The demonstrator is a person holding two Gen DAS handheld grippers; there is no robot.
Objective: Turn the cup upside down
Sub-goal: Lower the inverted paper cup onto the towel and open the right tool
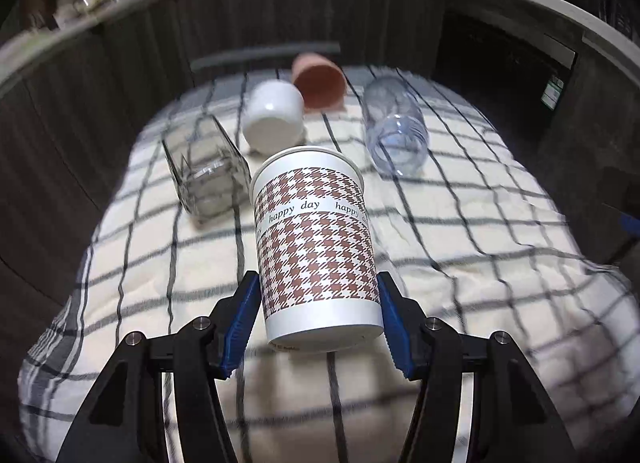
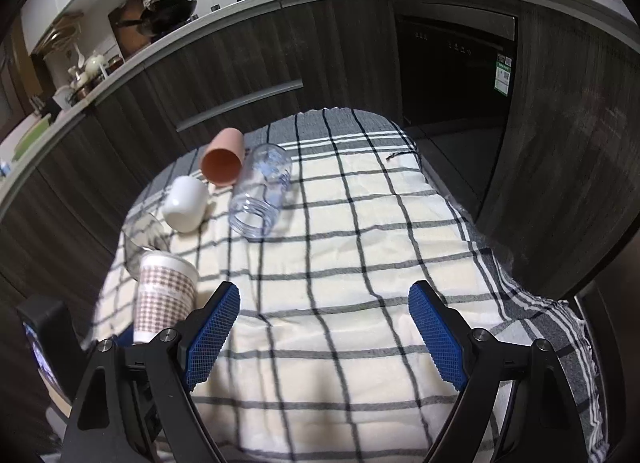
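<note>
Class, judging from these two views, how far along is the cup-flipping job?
Done: the left gripper has closed on the paper cup near its base. In hand: the cup is held rim-up above the checked cloth. Left: turn it over and set it down. The right gripper is open and holds nothing.

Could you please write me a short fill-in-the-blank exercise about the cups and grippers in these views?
1. The left gripper is shut on the houndstooth paper cup, printed with the words "happy ____".
2. The right gripper is open and holds ____.
3. The clear plastic jar lies on its ____ on the checked cloth.
4. The cup lying beside the white cup with its mouth toward the camera is ____ in colour.

Missing words: day; nothing; side; pink
</note>
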